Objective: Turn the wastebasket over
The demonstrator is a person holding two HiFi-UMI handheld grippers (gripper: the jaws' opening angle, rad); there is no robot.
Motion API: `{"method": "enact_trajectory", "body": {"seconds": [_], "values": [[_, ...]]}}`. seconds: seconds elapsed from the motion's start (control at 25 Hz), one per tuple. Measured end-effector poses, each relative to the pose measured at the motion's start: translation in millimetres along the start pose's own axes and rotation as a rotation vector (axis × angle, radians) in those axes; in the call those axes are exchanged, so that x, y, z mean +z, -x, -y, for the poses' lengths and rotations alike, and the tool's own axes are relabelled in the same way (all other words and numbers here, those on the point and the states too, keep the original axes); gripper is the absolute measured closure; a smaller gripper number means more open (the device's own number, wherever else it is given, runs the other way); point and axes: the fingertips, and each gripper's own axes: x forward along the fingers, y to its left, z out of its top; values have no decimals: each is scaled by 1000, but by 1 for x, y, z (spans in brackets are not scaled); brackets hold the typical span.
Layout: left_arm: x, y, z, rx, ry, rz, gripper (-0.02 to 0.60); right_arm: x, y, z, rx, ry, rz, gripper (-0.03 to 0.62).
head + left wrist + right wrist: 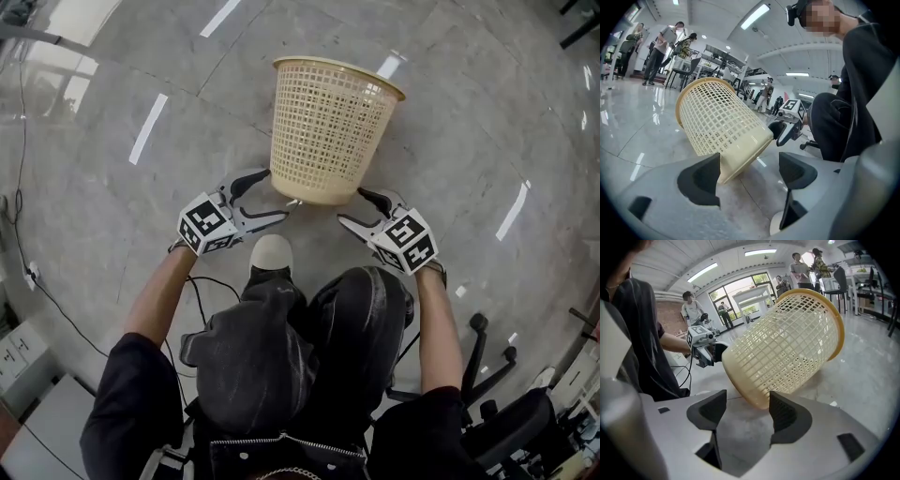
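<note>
the wastebasket (328, 131) sits on the grey polished floor (112, 187) at the upper middle of the head view, just beyond the person's knees (356, 319); it is a cream plastic basket with lattice walls and a solid band at the base; both gripper views show it tilted, its base edge low and towards the person, its rim raised and leaning away; through the lattice only its own far wall and the floor show.

the left gripper (272, 195) is at the lower left corner of the base, its fingers apart, with the base edge just beside them; in the left gripper view the base of the wastebasket (717, 124) runs behind the fingers at the left of the frame, and nothing is between them; the right gripper (352, 206) is at the lower right corner of the base, fingers also apart, and in its own view the base passes behind the fingers at the right of the frame; whether either gripper touches the plastic cannot be told.

a pale shoe (272, 251) shows below the basket, between the two grippers.
</note>
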Motion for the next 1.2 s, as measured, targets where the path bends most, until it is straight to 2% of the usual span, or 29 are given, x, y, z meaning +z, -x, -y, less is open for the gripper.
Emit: {"method": "enact_trajectory", "body": {"seconds": [0.12, 0.2, 0.28, 0.4, 0.52, 0.68, 0.84, 0.92, 1.04, 1.2], "values": [[-1, 9, -2, -2, -2, -17, 186, -6, 7, 6, -14, -9, -17, 304], [-1, 18, -8, 7, -2, -27, 186, -5, 20, 14, -24, -57, 19, 304], [8, 27, -21, 35, -5, -14, 184, 8, 37, 29, -29, -156, 109, 304], [38, 35, -51, 80, 10, 61, 184, 41, 55, 59, -15, -328, 278, 304], [69, 27, -75, 69, 21, 105, 184, 69, 60, 86, -23, -399, 361, 303], [94, 4, -92, 8, 68, 123, 183, 93, 55, 109, -32, -448, 410, 303], [97, -14, -108, -45, 163, 105, 183, 101, 45, 114, 23, -536, 436, 301], [95, -20, -109, -76, 191, 91, 183, 100, 39, 113, 39, -546, 428, 301], [94, -24, -107, -104, 200, 84, 183, 101, 36, 113, 38, -547, 421, 301], [97, -25, -104, -94, 158, 88, 183, 101, 36, 111, 19, -531, 407, 303]]}}
